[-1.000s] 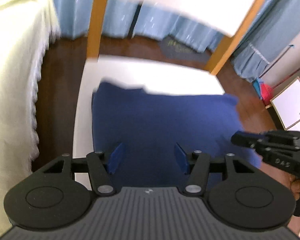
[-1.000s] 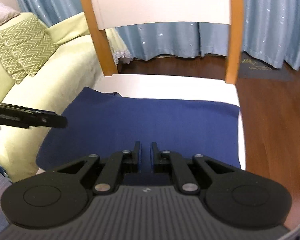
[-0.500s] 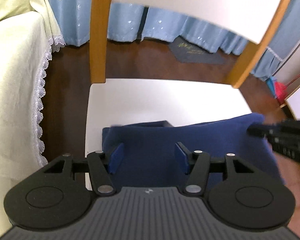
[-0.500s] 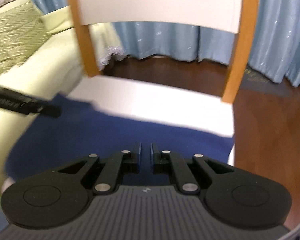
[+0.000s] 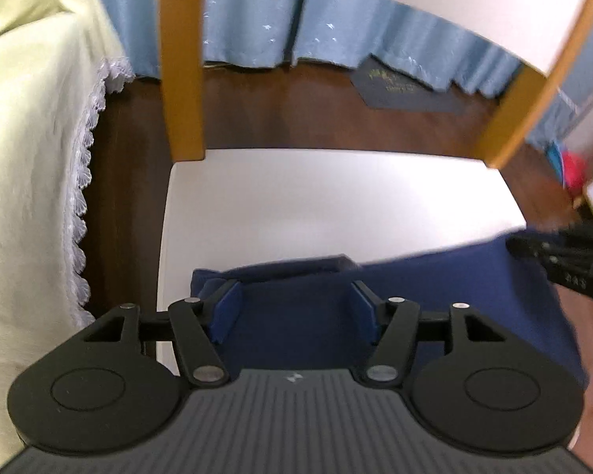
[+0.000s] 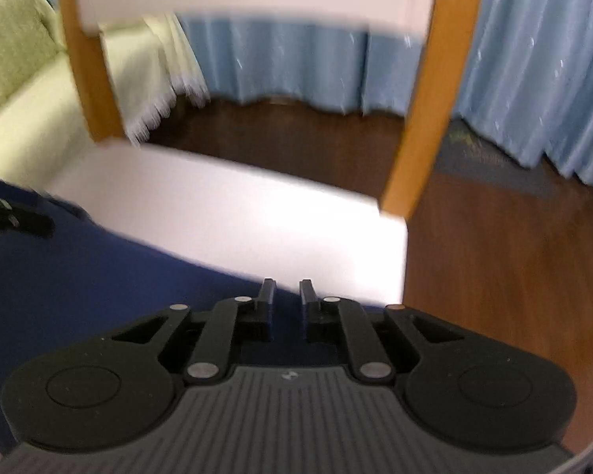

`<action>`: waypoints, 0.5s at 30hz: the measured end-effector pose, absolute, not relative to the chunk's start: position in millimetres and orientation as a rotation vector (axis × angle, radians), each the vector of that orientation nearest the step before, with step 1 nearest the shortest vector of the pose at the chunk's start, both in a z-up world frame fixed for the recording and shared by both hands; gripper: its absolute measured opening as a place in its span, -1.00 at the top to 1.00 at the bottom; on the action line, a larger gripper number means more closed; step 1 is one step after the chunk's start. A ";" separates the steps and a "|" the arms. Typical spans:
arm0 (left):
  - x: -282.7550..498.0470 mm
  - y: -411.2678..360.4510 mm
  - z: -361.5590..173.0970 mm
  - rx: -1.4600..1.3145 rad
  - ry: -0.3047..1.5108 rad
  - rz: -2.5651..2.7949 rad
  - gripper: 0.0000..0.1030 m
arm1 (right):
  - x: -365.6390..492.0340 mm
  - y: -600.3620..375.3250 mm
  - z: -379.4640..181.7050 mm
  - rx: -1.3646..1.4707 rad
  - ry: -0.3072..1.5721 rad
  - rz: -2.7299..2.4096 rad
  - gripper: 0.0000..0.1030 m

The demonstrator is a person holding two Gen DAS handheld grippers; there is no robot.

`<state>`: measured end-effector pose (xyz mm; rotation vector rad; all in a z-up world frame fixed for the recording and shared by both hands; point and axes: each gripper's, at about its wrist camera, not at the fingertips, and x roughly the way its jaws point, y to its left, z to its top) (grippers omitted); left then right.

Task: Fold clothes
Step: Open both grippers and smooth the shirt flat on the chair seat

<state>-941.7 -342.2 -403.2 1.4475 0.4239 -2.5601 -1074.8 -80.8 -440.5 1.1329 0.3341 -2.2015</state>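
A navy blue cloth (image 5: 435, 288) lies flat on the near part of a white chair seat (image 5: 316, 205). Its far left corner is doubled into a low ridge. My left gripper (image 5: 294, 300) hangs open over that corner, its blue pads (image 5: 227, 308) on either side of the ridge and not pressing it. My right gripper (image 6: 286, 288) is shut, with its tips just above the cloth (image 6: 99, 284) at the far edge near the right corner. I cannot tell whether it pinches fabric. Each gripper shows at the side of the other's view: the right gripper (image 5: 565, 260) and the left gripper (image 6: 16, 217).
Two wooden back posts (image 5: 182, 59) (image 5: 518, 118) rise from the seat's far corners under a white backrest. A cream sofa cover with lace trim (image 5: 31, 158) hangs close on the left. Dark wooden floor, a dark mat (image 5: 403, 87) and blue curtains (image 5: 257, 19) lie beyond.
Both views have closed in on the chair back. The cloth's far edge, which stretched well past the fingertips, now lies at them, with far more bare seat showing. The jaws look unchanged.
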 end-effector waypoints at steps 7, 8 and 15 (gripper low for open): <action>-902.1 -335.9 -349.9 1.307 0.464 -2.483 -0.46 | -1051.8 -44.3 -395.0 1.114 0.187 -2.313 0.73; -890.7 -330.2 -345.8 1.311 0.483 -2.464 -0.46 | -1026.6 -40.7 -383.1 1.105 0.167 -2.278 0.71; -845.5 -264.9 -396.5 1.410 0.407 -2.404 -0.62 | -930.1 -48.0 -420.6 1.183 0.253 -2.201 0.70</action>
